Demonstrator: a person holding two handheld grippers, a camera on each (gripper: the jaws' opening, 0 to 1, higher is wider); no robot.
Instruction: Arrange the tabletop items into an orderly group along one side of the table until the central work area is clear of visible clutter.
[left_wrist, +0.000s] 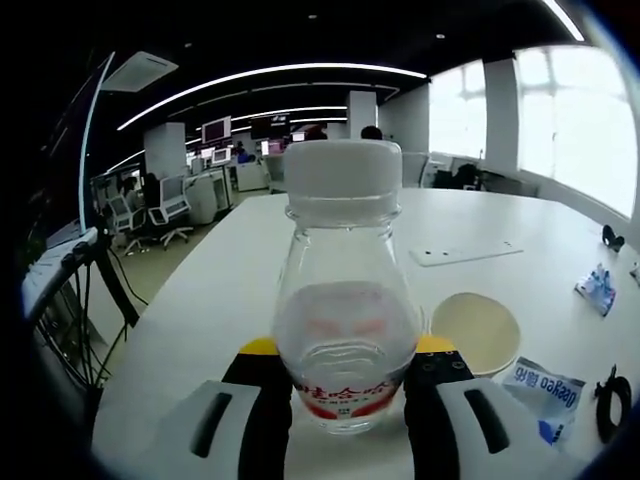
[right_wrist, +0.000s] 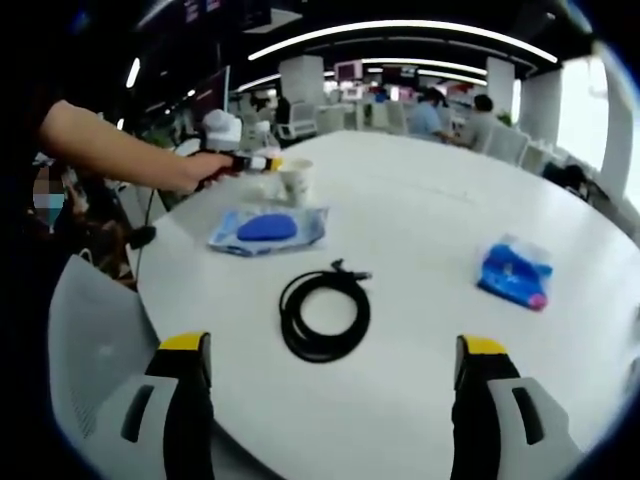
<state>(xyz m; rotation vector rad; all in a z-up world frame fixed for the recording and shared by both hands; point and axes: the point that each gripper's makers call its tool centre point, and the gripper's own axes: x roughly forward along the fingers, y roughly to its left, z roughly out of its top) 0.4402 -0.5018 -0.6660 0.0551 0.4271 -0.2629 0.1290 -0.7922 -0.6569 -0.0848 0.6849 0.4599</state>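
1. In the left gripper view, a clear plastic bottle with a white screw cap (left_wrist: 343, 290) was held upright between the jaws of the left gripper (left_wrist: 345, 385), which were closed on its lower body just above the white round table (left_wrist: 220, 290).
2. The bottle looked empty — a red printed label ran round its base.
3. Near the bottle, to its right, a shallow cream-coloured round dish (left_wrist: 477, 330) was seen, with a blue-and-white printed sachet (left_wrist: 545, 388) just beside it.
4. In the right gripper view, the right gripper (right_wrist: 330, 400) was held with its jaws wide apart and gripping nothing — a coiled black cable (right_wrist: 324, 313) lay on the table ahead, between them.
5. Beyond the cable lay a clear bag with a blue object inside (right_wrist: 268, 229); well apart to the right lay a blue packet with a pink edge (right_wrist: 514, 271).
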